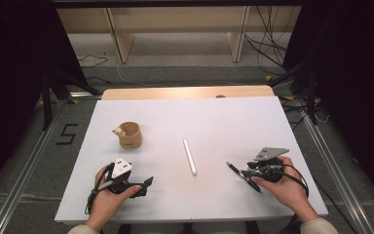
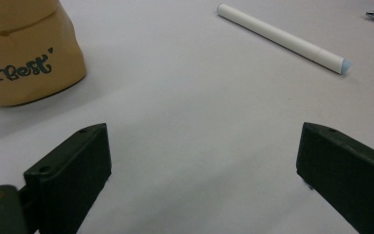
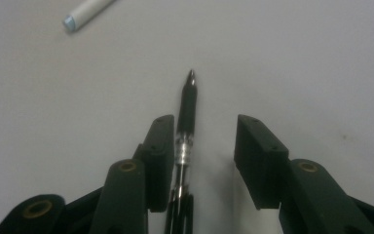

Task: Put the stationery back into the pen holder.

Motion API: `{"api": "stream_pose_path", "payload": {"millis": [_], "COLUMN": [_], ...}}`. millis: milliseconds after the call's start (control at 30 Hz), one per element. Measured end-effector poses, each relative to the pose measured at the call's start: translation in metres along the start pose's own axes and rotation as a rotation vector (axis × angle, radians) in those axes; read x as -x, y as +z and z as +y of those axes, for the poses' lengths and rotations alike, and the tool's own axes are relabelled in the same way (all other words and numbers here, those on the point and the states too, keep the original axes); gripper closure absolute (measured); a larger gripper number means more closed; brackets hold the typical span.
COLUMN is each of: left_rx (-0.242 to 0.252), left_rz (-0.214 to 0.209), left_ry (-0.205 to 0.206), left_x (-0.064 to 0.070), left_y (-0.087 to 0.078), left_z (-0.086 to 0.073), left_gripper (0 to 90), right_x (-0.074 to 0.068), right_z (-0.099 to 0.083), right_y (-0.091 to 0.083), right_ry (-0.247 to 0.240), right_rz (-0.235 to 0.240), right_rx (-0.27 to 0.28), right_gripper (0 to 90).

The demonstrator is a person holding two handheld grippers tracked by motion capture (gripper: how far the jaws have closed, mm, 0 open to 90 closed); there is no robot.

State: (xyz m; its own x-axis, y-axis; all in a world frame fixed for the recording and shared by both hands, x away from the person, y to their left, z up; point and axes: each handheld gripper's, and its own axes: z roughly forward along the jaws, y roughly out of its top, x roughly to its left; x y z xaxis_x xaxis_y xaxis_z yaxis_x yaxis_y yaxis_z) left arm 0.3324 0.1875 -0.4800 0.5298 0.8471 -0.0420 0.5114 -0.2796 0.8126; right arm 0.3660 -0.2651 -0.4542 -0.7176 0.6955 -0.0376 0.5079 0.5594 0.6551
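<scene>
**Right Claw Straddled the Black Pen on the White Table**

Right gripper (image 3: 202, 141), its two blocky matt-black jaws standing apart, lay low over the slim black ballpoint pen with a silver metal band (image 3: 186, 122). The pen rested flat between the jaws, pressed close against one inner face with a clear gap to the other, its pointed tip reaching out beyond them. In the high view the same pen (image 1: 237, 172) lay slanted on the table just beside the right gripper (image 1: 254, 170), which a hand gripped near the table's front right.

Left gripper (image 2: 204, 161) was wide open over bare tabletop, holding nothing; from above, the left gripper (image 1: 146, 184) sat near the front left corner in the other hand.

Between the two lay a smooth white cylindrical marker with a pale blue end (image 1: 190, 157), well apart from both. A squat tan cup with soft, dented sides and dark curly lettering (image 2: 27, 53) stood farther back on the left. The flat white matt table surface (image 1: 214, 122) carried everything.
</scene>
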Motion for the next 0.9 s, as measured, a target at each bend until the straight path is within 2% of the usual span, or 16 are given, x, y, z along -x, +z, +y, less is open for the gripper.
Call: {"api": "stream_pose_path", "payload": {"millis": [233, 367, 400, 500, 533, 667, 900], "left_rx": [0.000, -0.001, 0.000, -0.001, -0.001, 0.000, -0.001], "left_rz": [-0.001, -0.002, -0.001, -0.001, -0.001, -0.001, -0.003], "left_ry": [-0.001, -0.002, -0.004, -0.002, -0.002, -0.001, -0.002], "left_x": [0.000, 0.000, 0.000, 0.000, 0.000, 0.000, 0.000], "left_y": [0.000, 0.001, 0.001, 0.001, 0.001, 0.001, 0.001], "left_z": [0.000, 0.000, 0.000, 0.000, 0.000, 0.000, 0.000], "left_gripper": [5.3, 5.3, 5.3, 5.3, 5.3, 5.4, 5.4], "right_x": [-0.006, -0.007, -0.007, -0.007, -0.007, -0.008, -0.009], "right_z": [0.010, 0.015, 0.018, 0.022, 0.022, 0.028, 0.032], "right_y": [0.006, 0.009, 0.011, 0.015, 0.015, 0.020, 0.025], "right_ry": [-0.003, -0.007, -0.009, 0.004, 0.004, 0.017, 0.037], "right_rz": [0.033, 0.045, 0.049, 0.058, 0.058, 0.056, 0.055], "right_rx": [-0.130, -0.171, -0.201, -0.243, -0.243, -0.305, -0.377], "right_gripper": [60.8, 59.9, 59.9, 59.9, 59.9, 60.5, 61.5]}}
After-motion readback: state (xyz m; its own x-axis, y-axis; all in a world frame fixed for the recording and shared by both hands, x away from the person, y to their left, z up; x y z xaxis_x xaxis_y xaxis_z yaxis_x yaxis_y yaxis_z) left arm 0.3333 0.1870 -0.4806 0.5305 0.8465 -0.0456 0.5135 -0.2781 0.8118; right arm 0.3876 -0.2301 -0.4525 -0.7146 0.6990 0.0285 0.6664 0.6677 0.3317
